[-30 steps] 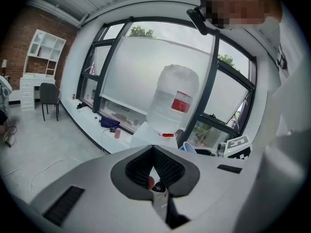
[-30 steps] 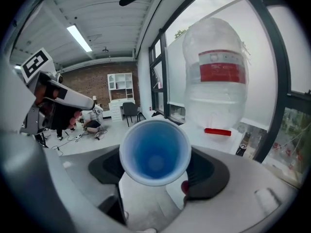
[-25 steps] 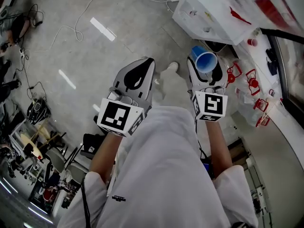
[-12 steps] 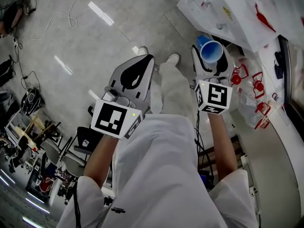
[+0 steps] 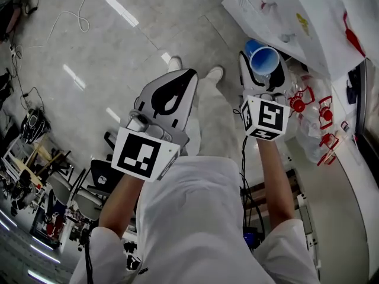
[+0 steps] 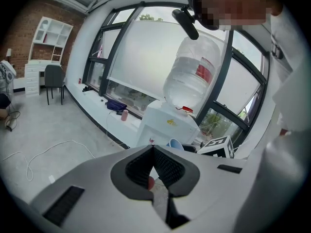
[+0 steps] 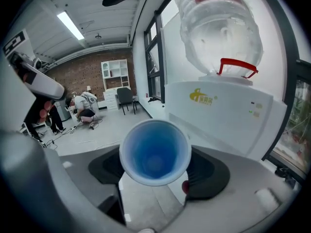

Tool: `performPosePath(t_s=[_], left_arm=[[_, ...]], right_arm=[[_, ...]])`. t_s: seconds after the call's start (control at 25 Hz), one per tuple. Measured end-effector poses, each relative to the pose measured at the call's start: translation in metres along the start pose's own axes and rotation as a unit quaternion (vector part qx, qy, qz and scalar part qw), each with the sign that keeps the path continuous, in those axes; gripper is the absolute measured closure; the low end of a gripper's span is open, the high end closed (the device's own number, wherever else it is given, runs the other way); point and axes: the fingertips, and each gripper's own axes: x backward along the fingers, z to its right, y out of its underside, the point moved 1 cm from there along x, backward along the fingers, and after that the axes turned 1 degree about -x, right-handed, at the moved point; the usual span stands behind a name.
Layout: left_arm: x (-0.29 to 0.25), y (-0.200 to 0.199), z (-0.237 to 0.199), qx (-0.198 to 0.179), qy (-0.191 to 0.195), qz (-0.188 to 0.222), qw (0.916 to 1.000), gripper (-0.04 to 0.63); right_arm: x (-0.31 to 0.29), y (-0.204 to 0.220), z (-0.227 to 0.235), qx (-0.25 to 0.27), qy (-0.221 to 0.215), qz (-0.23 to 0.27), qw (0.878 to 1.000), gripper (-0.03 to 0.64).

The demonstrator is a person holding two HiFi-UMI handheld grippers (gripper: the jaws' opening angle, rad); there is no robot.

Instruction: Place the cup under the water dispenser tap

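Note:
A blue cup (image 5: 264,61) with a white rim sits between the jaws of my right gripper (image 5: 259,71), which is shut on it; in the right gripper view the cup (image 7: 155,152) fills the middle, mouth toward the camera. The white water dispenser (image 7: 221,115) with its clear bottle (image 7: 218,28) stands close ahead of that gripper, at the upper right of the head view (image 5: 290,16). I cannot see its tap. My left gripper (image 5: 172,90) hangs shut and empty over the floor, its jaw tips meeting (image 6: 152,149); the dispenser (image 6: 167,130) lies beyond them.
Red-handled items (image 5: 311,108) in clear wrap lie on a white ledge to the right of the dispenser. Cables (image 5: 65,22) run across the grey floor. Chairs and cluttered gear (image 5: 35,176) stand at the left. A person crouches far off (image 7: 85,108).
Both grippers have moved forward with me toward the dispenser, which now sits nearer the right gripper. The cup stays held; the left gripper stays shut.

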Motion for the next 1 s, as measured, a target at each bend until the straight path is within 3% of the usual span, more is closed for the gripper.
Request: performPosePath(t_s=[0.6, 1.0], left_arm=[[-0.045, 0.029, -0.024, 0.018, 0.007, -0.02, 0.9996, 0.589], [-0.059, 0.041, -0.041, 0.021, 0.014, -0.027, 0.9993, 0.588]], right_arm=[[-0.078, 0.032, 0.01, 0.003, 0.011, -0.012, 1.0, 0.249], [-0.134, 0.062, 0.037, -0.014, 0.048, -0.03, 0.998, 0.249]])
